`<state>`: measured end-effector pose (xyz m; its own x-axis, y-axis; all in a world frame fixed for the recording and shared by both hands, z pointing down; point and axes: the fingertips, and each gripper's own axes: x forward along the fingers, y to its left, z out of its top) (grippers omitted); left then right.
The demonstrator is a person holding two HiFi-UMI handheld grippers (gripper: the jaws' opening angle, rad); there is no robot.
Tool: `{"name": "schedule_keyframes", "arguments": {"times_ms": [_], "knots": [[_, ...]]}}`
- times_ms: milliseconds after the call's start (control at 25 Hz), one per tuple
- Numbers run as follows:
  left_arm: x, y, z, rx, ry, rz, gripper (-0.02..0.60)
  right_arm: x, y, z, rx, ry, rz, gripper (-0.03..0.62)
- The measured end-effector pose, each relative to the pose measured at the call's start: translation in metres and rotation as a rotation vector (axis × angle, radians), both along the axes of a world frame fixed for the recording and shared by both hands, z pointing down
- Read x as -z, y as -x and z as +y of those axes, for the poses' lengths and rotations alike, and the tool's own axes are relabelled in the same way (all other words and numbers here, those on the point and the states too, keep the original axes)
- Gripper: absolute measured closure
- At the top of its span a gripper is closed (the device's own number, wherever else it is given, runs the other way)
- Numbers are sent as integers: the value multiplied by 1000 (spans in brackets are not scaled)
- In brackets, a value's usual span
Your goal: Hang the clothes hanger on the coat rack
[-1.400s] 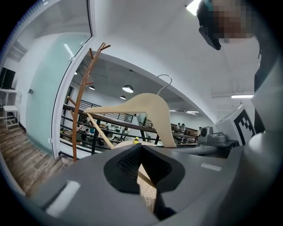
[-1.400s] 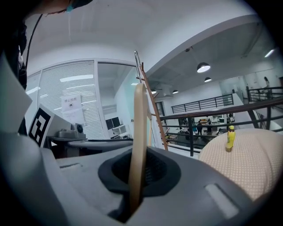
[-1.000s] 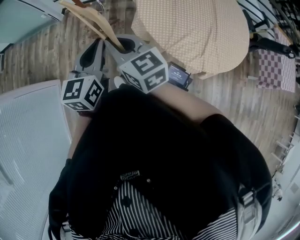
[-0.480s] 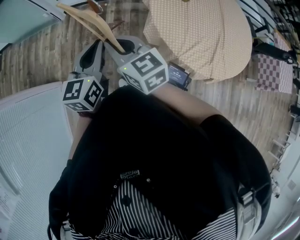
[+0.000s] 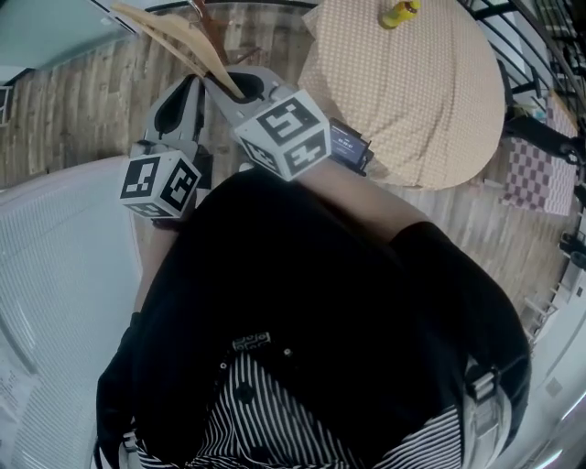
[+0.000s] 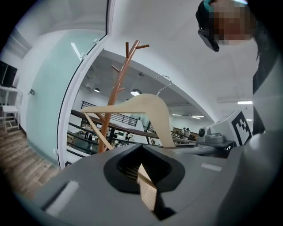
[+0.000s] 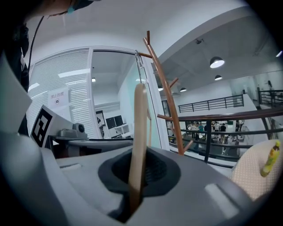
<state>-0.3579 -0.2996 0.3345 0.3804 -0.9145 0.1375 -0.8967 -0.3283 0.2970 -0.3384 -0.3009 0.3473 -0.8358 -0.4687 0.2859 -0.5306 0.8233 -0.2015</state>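
Note:
A pale wooden clothes hanger (image 5: pixel 179 41) with a metal hook (image 6: pixel 162 84) is clamped by one arm in my right gripper (image 5: pixel 229 87), which is shut on it. In the right gripper view the hanger (image 7: pixel 139 132) rises edge-on out of the jaws of the right gripper (image 7: pixel 137 176). The brown tree-shaped coat rack (image 7: pixel 166 97) stands a little beyond and to the right of it. In the left gripper view the coat rack (image 6: pixel 118 92) stands behind the hanger (image 6: pixel 150 110). My left gripper (image 5: pixel 183 96) sits beside the right one, shut and holding nothing.
A round table with a beige dotted cloth (image 5: pixel 412 82) lies to the right, a yellow object (image 5: pixel 400 13) on it. A frosted glass wall (image 6: pixel 48 101) and a dark railing (image 7: pixel 230 117) stand behind the rack. A white ribbed surface (image 5: pixel 55 275) lies at the left.
Both grippers and the hanger have been carried forward together. The round table has slid right in the head view and the yellow object has come into sight. The grip on the hanger is unchanged.

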Motion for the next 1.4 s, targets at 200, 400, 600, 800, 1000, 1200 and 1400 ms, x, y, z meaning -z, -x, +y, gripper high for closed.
{"name": "schedule_keyframes", "arguments": {"times_ms": [200, 400, 600, 800, 1000, 1200, 1400], "knots": [[-5, 24, -47, 47, 4, -26, 583, -2, 24, -44, 61, -14, 1, 585], [4, 33, -102, 83, 4, -27, 578, 4, 32, -96, 124, -9, -4, 585], [2, 43, -116, 141, 3, -85, 579, 3, 41, -107, 189, -33, -7, 585], [-9, 46, -119, 171, 36, -63, 578, -7, 45, -112, 253, -18, 3, 585], [-21, 52, -117, 182, 103, -58, 578, -17, 51, -105, 317, 34, 33, 585], [-28, 59, -131, 174, 129, -191, 578, -31, 59, -118, 312, 77, 72, 585], [-35, 73, -148, 148, 148, -114, 578, -36, 72, -132, 289, 103, 93, 585]]}}
